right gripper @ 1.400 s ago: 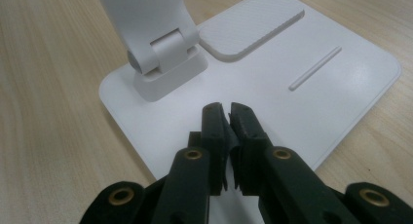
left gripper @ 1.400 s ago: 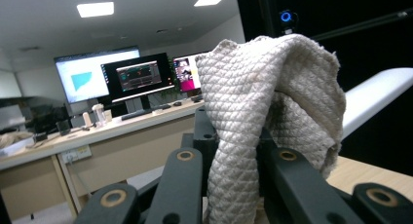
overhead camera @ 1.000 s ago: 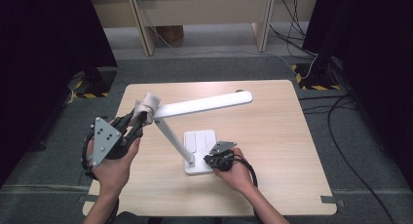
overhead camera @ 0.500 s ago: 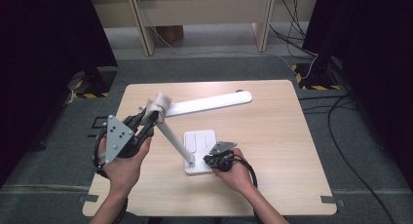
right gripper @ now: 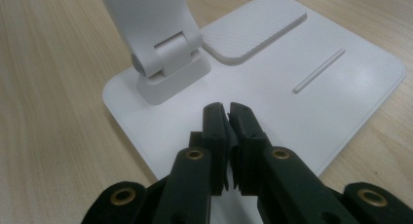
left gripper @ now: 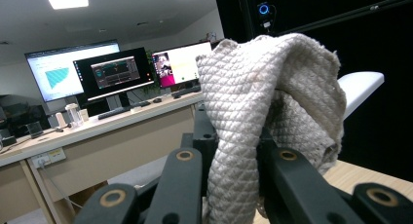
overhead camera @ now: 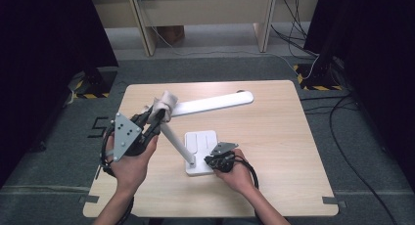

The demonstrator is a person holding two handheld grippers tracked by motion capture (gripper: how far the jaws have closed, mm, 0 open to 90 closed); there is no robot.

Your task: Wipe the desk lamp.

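Observation:
A white desk lamp stands on the wooden table, with a flat base, a slanted arm and a long head reaching right. My left gripper is shut on a beige quilted cloth that rests against the lamp's upper joint. In the left gripper view the cloth hangs between the jaws, and the lamp head pokes out behind it. My right gripper is shut with nothing in it, its tips pressed down on the lamp base near the hinge.
Dark curtains flank the table on both sides. Wooden desk legs and cables stand on the grey floor beyond the far edge. The left gripper view looks past the cloth to a long desk with monitors.
My left gripper has carried the cloth to the right, and the lamp's upper joint and head have shifted with it. My right gripper has stayed on the base.

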